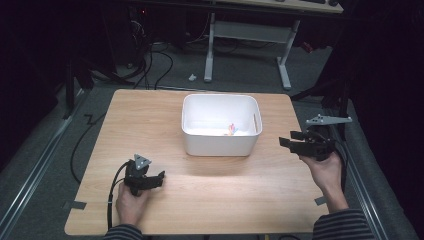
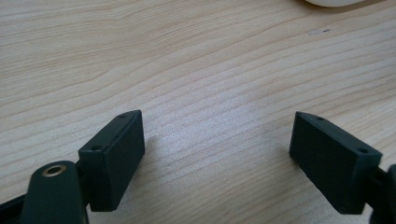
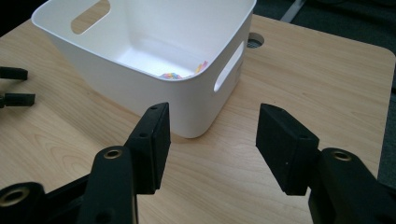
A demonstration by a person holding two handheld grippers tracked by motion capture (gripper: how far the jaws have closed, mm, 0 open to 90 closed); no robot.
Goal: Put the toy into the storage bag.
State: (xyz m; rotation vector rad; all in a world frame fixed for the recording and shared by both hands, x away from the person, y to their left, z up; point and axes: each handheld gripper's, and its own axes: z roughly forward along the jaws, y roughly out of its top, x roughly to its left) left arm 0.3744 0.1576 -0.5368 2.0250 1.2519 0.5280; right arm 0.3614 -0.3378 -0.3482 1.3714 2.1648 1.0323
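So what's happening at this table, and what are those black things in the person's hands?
A person sits at a wooden table with a hand-held gripper in each hand. The left hand-held gripper rests low over bare wood with its jaws open and nothing between them. The right hand-held gripper is also open and empty, pointed at a white bin in the middle of the table. Something small and colourful lies inside the bin. Nothing is being held right now.

This looks like a lab or workroom set up for recording. A small wooden surface (image 1: 150, 125) stands on grey carpet (image 1: 45, 150) in a dark room. Black cables (image 1: 160, 62) trail over the floor at upper left of the high view, and a desk with white legs (image 1: 210, 45) stands at the top centre.
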